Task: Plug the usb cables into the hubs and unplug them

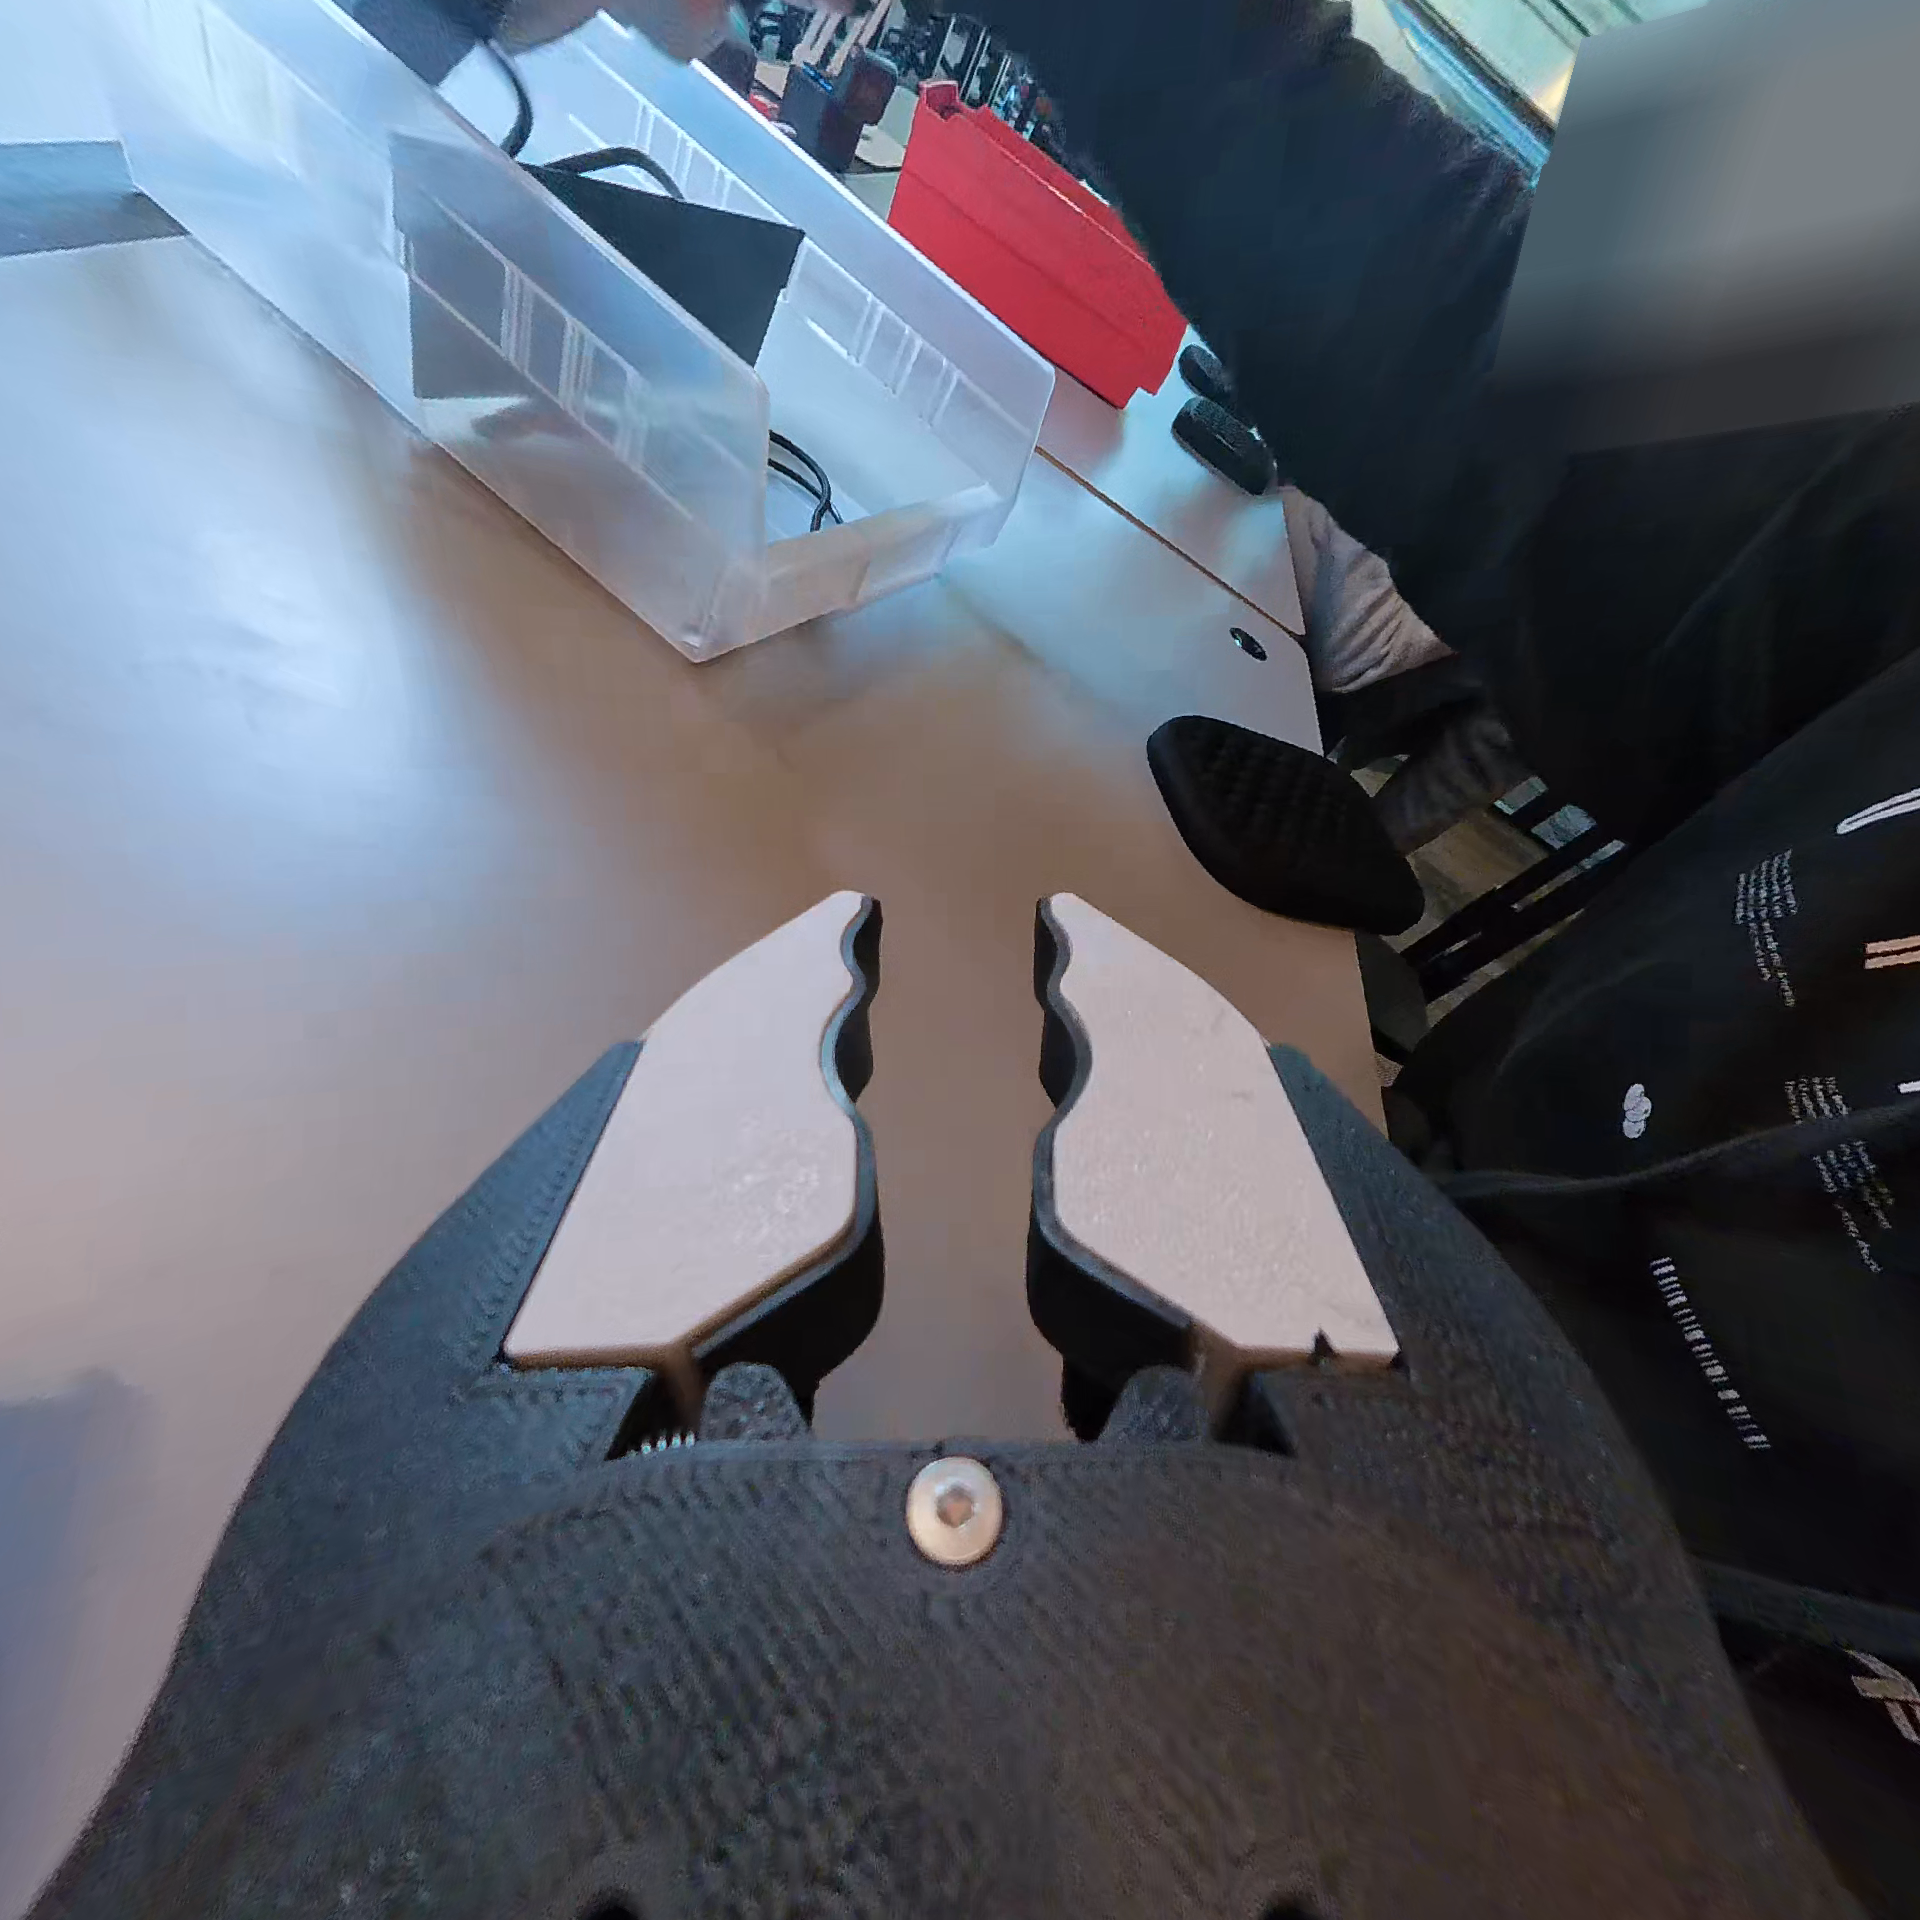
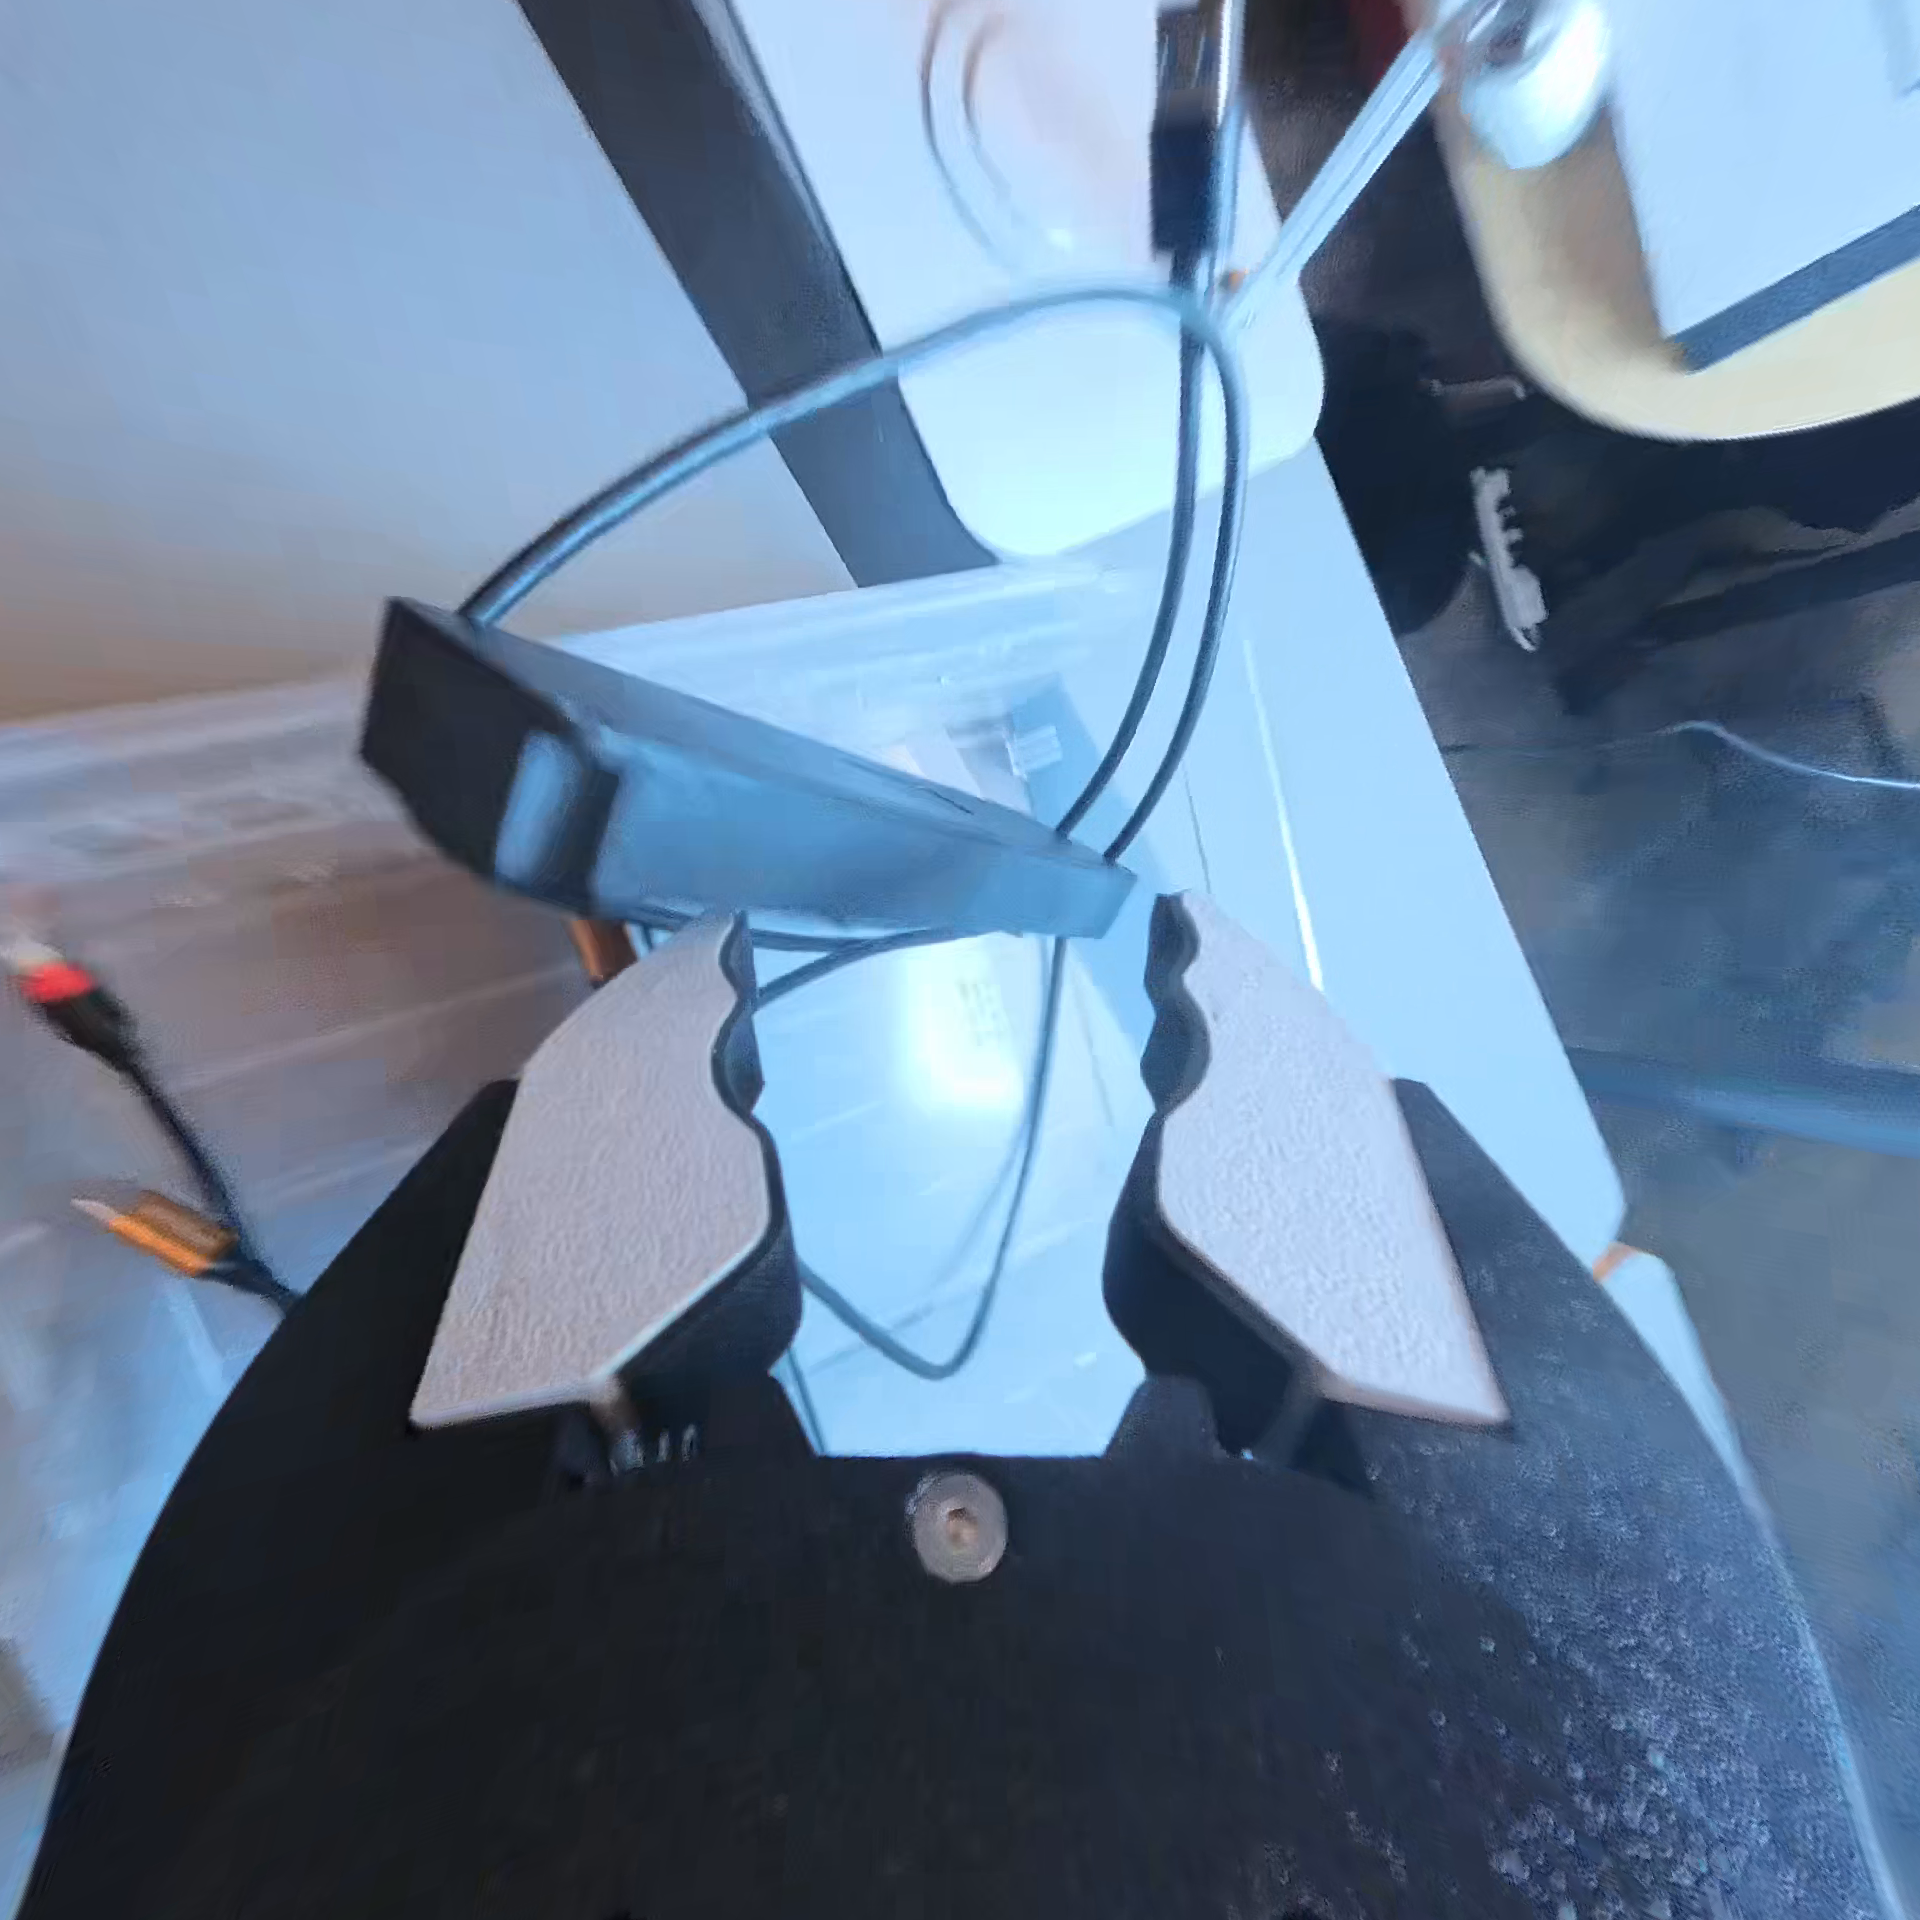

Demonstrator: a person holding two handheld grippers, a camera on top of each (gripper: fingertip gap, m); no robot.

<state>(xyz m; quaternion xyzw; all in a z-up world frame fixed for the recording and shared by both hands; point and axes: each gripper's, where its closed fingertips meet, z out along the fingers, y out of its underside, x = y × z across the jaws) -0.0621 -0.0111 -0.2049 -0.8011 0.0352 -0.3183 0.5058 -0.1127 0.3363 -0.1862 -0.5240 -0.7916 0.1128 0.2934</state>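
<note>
My left gripper hangs low over a bare tan table, its 2 fingers apart with nothing between them. Far ahead and to the left sits a clear plastic bin, with a flat black object and a thin black cord inside it. Behind the bin, farther right, is a red bin. A person in dark clothing fills the right side, and a black gripper fingertip shows at the table's right edge.

My right gripper is also spread wide and empty. Just past its fingertips a long dark hub lies tilted, its near end at the left and its far end beside my right fingertip; I cannot tell whether it touches either finger. A thin black cable loops from the hub's left end, up and around, then back down between my fingers. Beneath lies a pale blue-white surface. On the near left, 2 loose plugs lie on the table: 1 red-tipped, 1 orange. This view is blurred.
</note>
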